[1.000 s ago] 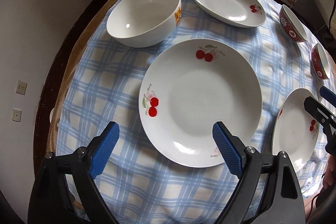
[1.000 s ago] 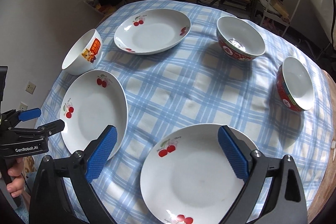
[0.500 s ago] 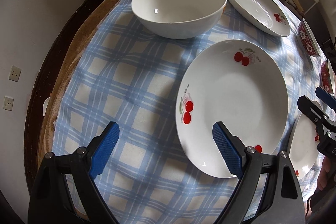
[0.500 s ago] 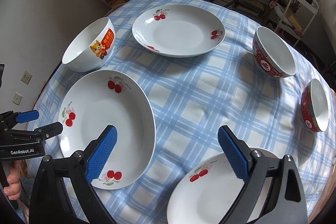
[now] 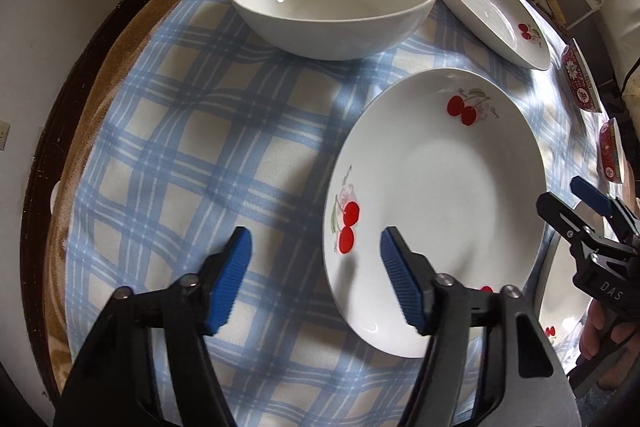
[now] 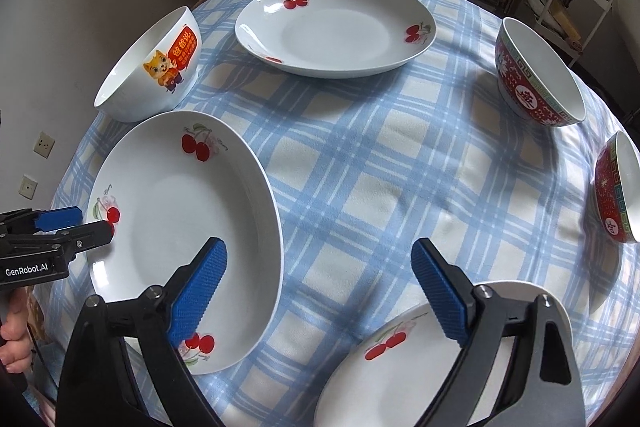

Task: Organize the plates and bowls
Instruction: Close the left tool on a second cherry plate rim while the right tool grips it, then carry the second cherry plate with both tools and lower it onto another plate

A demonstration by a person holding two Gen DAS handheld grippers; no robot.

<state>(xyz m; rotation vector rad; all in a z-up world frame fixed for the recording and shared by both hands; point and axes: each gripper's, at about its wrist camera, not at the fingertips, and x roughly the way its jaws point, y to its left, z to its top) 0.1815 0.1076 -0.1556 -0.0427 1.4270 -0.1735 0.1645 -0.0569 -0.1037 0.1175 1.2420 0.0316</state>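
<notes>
Left gripper [image 5: 316, 267] closing on plate [image 5: 436, 203] rim at the worktop's [image 5: 192, 131] near-left edge; right gripper [image 6: 320, 279] closing on nothing.
Fingers apart, rim between the left pair; glazed rim may slip, or plate skids off the edge.

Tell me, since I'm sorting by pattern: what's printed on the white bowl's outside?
An orange cartoon cat beside a red-orange text panel on the white bowl; right wrist view.

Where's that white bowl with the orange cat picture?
In the right wrist view, the white bowl with the orange cat picture stands at the table's far left, between two white cherry-print plates: the far one and the near-left one.
</notes>
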